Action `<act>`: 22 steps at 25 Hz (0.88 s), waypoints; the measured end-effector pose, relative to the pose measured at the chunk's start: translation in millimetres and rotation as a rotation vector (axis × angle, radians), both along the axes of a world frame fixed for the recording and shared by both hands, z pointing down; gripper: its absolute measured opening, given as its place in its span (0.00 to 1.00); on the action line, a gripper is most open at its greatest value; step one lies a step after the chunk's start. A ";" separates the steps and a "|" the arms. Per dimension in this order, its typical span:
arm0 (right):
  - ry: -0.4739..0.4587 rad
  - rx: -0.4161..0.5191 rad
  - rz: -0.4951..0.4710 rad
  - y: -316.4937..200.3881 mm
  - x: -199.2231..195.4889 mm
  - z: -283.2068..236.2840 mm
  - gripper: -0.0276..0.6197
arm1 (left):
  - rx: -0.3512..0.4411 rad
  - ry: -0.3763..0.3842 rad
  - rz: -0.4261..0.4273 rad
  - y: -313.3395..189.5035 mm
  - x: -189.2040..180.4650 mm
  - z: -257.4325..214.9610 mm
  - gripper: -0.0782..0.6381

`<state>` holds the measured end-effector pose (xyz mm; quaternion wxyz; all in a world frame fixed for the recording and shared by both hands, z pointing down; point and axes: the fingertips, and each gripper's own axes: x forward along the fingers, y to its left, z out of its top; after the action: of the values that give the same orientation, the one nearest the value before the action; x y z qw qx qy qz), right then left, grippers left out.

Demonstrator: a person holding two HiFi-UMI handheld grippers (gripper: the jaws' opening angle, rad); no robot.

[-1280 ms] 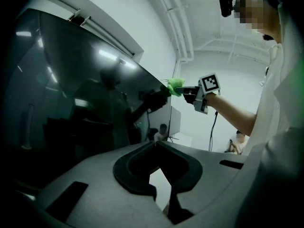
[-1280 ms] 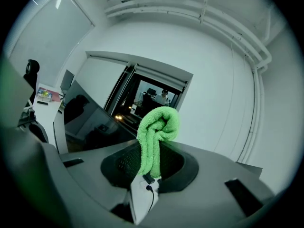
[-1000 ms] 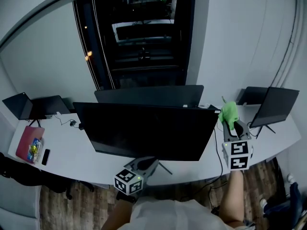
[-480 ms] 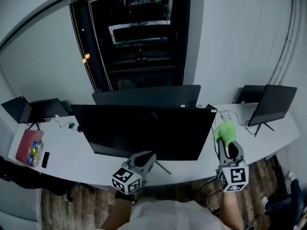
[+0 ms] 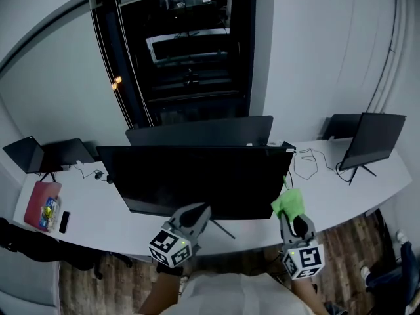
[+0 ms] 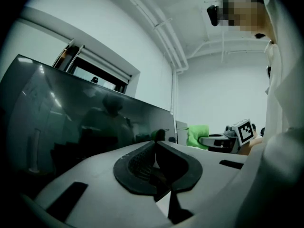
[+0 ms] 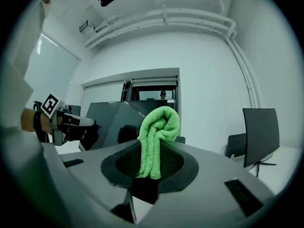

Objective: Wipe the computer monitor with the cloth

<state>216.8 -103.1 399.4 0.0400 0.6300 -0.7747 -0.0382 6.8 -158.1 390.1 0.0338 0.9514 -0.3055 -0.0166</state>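
One green cloth [image 5: 289,202] – the only one we see – sits bunched in the jaws of the right gripper [image 5: 291,216], which are clamped on it. In the right gripper view the cloth [image 7: 159,137] stands folded above the jaws. In the head view it lies at the lower right corner of the monitor [image 5: 197,179], just beside the screen's right edge; we cannot tell whether it touches the glass.

The left gripper [image 5: 197,214] points up at the monitor's lower edge near the frame's bottom centre. Its jaws are pressed together with nothing between them.

We count six dark screens on the white table [image 5: 98,218]:
- the wide monitor
- a second monitor [image 5: 200,131] right behind it
- two smaller screens [image 5: 374,140] at the right of the frame
- two small screens [image 5: 46,151] at the left

At the lower left lie one pink case [image 5: 41,205] and one black phone [image 5: 63,220]. One cable [image 5: 305,163] loops on the bare table between the monitor and the right-hand screens – the widest open patch. A narrower bare strip runs along the table's near edge, broken by the monitor's stand leg [image 5: 225,229].
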 end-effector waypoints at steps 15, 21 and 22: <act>0.069 -0.007 -0.011 -5.3 -8.0 -0.8 0.15 | -0.030 -0.020 0.027 6.2 -4.3 4.4 0.14; 0.083 -0.017 -0.028 -6.4 -10.6 6.4 0.15 | -0.044 -0.037 0.024 6.2 -11.1 8.6 0.14; 0.085 -0.017 -0.025 -6.1 -10.8 4.7 0.15 | -0.043 -0.038 0.027 5.9 -10.2 7.9 0.14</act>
<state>205.9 -109.3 404.1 0.0778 0.6176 -0.7804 -0.0587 -3.4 -152.2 398.0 0.0487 0.9547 -0.2935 0.0088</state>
